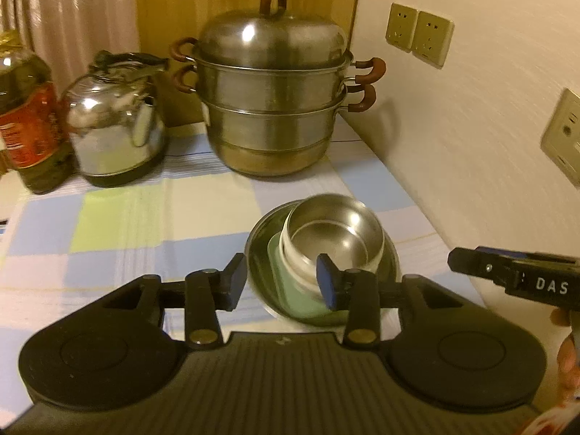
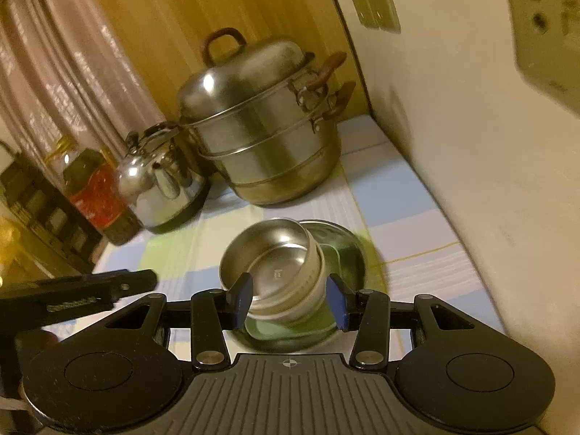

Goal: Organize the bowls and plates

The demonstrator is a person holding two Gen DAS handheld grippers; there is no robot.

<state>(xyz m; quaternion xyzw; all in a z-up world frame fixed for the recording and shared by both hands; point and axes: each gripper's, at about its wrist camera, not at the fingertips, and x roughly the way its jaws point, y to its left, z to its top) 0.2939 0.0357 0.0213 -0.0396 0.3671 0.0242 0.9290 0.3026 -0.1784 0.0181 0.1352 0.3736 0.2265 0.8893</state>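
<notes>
In front of the steamer pot [image 1: 275, 105], on the checked cloth [image 1: 119, 224], a steel bowl [image 1: 333, 235] sits tilted on a green square dish [image 1: 304, 301] inside a wide steel plate [image 1: 261, 275]. The left gripper [image 1: 281, 279] and right gripper [image 2: 290, 299] both hover spread wide and empty. Judged next: straddle the bowl's rim squarely, close gently, and level it, since polished steel likely slips.

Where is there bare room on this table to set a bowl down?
The widest bare cloth lies left of the stacked bowls, in front of the kettle. A narrower strip runs between the steamer pot and the bowls. The back is crowded: oil bottle, kettle and pot stand close together. Right of the bowls, only a slim margin before the wall.
</notes>
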